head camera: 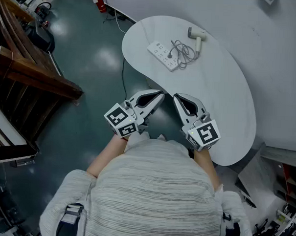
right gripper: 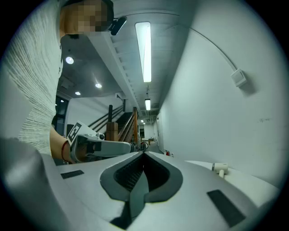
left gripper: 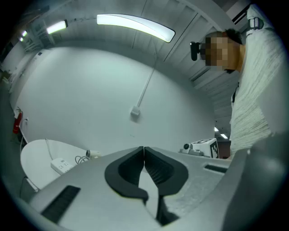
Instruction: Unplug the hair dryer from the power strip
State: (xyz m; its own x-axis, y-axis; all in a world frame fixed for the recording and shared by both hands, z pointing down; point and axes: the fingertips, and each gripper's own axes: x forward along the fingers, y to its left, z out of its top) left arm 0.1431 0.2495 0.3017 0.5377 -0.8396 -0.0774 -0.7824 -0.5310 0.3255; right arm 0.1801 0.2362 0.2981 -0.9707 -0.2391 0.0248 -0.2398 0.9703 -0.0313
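Both sets of jaws are fully closed with nothing between them. Left gripper (head camera: pixel 160 95) and right gripper (head camera: pixel 177 97) sit side by side, level, at the near edge of the white kidney-shaped table (head camera: pixel 227 94). Hair dryer (head camera: pixel 197 38) lies at the far end, well apart from both, with its cord (head camera: pixel 184 51) coiled beside the power strip (head camera: pixel 163 55). Glossy dark green floor (head camera: pixel 91 63), white wall (head camera: pixel 268 47) on the right, wooden staircase (head camera: pixel 27 70) on the left, red fire extinguisher (head camera: pixel 101 2) far back.

white table (head camera: pixel 227 94) | wooden stair rail (head camera: pixel 37 78) left | red extinguisher (head camera: pixel 101 2) by wall
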